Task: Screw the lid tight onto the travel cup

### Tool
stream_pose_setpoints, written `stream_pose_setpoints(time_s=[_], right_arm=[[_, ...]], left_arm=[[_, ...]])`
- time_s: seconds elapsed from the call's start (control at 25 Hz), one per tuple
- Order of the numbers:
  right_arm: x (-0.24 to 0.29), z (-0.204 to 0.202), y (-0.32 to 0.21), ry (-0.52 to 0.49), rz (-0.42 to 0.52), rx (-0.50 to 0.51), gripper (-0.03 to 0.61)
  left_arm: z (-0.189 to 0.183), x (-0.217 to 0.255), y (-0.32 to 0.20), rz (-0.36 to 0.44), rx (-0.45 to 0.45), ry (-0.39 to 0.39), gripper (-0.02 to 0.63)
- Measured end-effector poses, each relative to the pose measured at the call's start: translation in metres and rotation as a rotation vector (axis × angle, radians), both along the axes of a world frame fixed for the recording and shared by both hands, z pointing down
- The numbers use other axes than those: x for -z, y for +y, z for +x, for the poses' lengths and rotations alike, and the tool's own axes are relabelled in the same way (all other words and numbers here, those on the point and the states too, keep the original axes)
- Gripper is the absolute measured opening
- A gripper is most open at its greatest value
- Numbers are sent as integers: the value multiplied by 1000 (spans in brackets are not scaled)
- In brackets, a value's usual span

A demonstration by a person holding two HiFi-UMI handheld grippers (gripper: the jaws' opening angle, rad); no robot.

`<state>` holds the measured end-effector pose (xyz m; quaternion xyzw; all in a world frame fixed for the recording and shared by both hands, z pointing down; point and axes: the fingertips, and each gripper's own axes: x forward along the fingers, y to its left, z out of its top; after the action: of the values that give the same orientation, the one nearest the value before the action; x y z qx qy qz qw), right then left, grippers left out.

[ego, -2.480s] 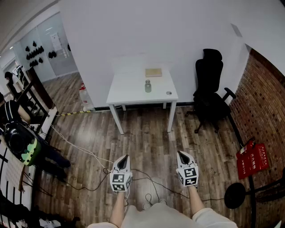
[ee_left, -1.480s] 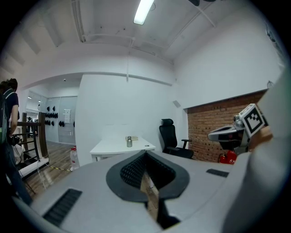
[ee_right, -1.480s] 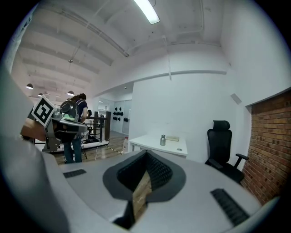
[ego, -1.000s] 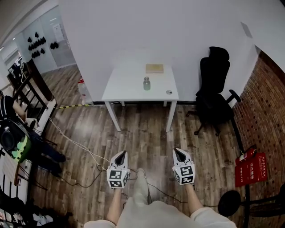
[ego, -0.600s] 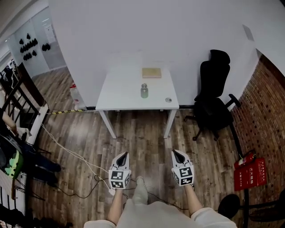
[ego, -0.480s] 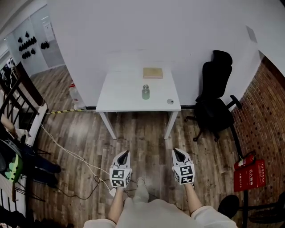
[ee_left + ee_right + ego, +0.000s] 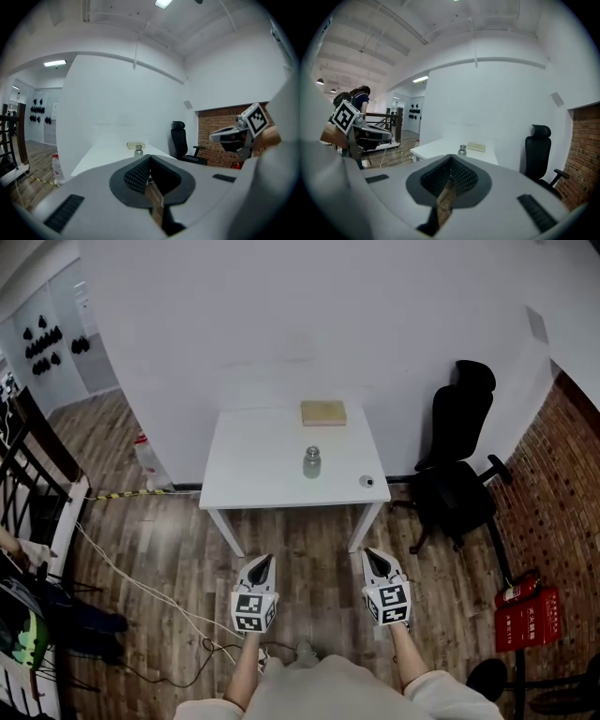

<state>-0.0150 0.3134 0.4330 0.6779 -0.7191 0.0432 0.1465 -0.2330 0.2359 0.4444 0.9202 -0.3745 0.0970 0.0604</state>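
- A person walks up to the white counter (image 7: 253,465), which sits nearer and larger in the head view than it did moments ago. Only a strip of wooden floor (image 7: 309,540) now separates the tools from its front edge.
- The left tool (image 7: 260,564) and the right tool (image 7: 371,557) are carried side by side in front of the body, both aimed at the counter. Both are clenched tight with nothing between the jaws, just as they were throughout the approach.
- The travel cup (image 7: 311,462) stands upright near the middle of the counter, untouched and in the same spot. Each gripper view shows it dead ahead, just over the closed jaw tips.
- A small round piece (image 7: 367,481), probably the lid, lies apart from the cup toward the counter's right front corner. A tan block (image 7: 323,412) rests at the back edge by the wall.
- A black office chair (image 7: 459,474) stands just off the counter's right side.
- So far only the walk-up is under way, and no work on the cup has begun. The cup and the round piece look out of reach for now, and both tools would have to open before either could be taken up.
- Whether the cup already wears some cap is too small to tell from here.
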Motion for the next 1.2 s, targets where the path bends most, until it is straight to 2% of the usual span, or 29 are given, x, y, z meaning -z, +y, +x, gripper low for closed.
stream_pose_setpoints(time_s=[0.36, 0.72, 1.2], right_arm=[[-8, 4, -62, 4, -15, -22, -1], [-28, 17, -100, -20, -29, -32, 0], [-38, 74, -210, -40, -22, 2, 0]], left_arm=[[9, -5, -72, -7, -30, 5, 8], [24, -17, -112, -25, -37, -5, 8], [93, -25, -215, -25, -29, -19, 8]])
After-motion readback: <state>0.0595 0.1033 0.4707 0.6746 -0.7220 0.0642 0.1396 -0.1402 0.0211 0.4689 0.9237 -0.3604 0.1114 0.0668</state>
